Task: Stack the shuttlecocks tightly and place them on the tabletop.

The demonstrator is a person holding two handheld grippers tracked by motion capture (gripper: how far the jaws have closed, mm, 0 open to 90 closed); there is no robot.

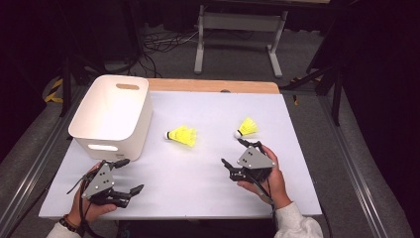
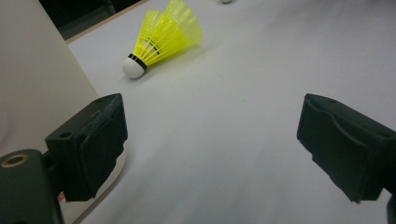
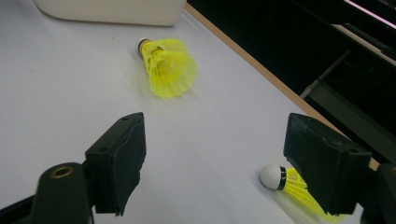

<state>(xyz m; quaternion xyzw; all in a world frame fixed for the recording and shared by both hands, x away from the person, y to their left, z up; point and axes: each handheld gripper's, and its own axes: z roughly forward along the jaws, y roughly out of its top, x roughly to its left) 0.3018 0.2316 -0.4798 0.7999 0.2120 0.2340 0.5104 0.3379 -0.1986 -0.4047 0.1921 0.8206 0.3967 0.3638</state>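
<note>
Now we angle our right gripper (image 1: 241,152), jaws wide and empty, toward the nearer shuttlecock (image 1: 246,128) (white bin (image 1: 113,116) waiting alongside); left gripper (image 1: 126,175) idles open.

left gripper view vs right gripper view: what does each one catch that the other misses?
Left gripper view alone: the white bin's wall close beside the left claw, which is open. Right gripper view alone: a second shuttlecock lying partly behind one jaw of the open right claw, and the table's wooden edge with dark floor beyond. Both share the middle yellow shuttlecock on the white tabletop.
</note>
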